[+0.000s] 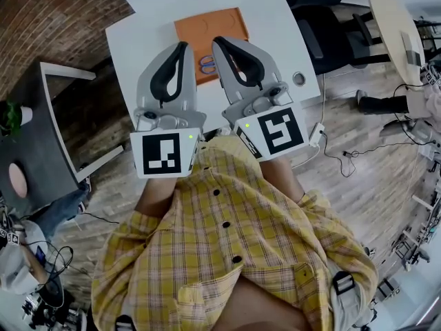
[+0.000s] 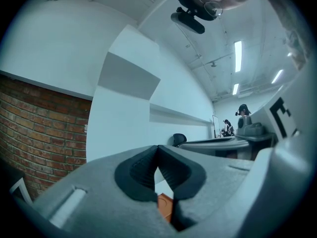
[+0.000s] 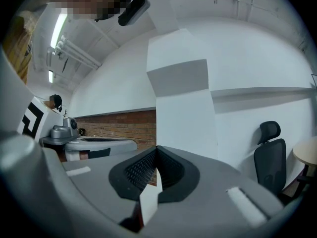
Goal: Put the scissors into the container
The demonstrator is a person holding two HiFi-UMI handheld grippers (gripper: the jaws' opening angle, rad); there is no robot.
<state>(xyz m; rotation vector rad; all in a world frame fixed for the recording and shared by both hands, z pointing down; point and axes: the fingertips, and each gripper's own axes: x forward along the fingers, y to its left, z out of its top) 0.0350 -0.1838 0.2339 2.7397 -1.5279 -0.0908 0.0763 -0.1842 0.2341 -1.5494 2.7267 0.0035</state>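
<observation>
Shirt of yellow plaid (image 1: 227, 240) fills the nearest ground in the head view. Just beyond it, the left gripper (image 1: 180, 45) and the right gripper (image 1: 218, 41) are held side by side above the near edge of a white table (image 1: 275, 19). Each gripper's own view shows its jaws closed tip to tip with nothing between them. Scissors (image 1: 207, 63), handle loops only visible, show between the two grippers, against the near part of an orange tray (image 1: 220, 23). A black office chair (image 1: 324, 33) stands past the table's right side.
</observation>
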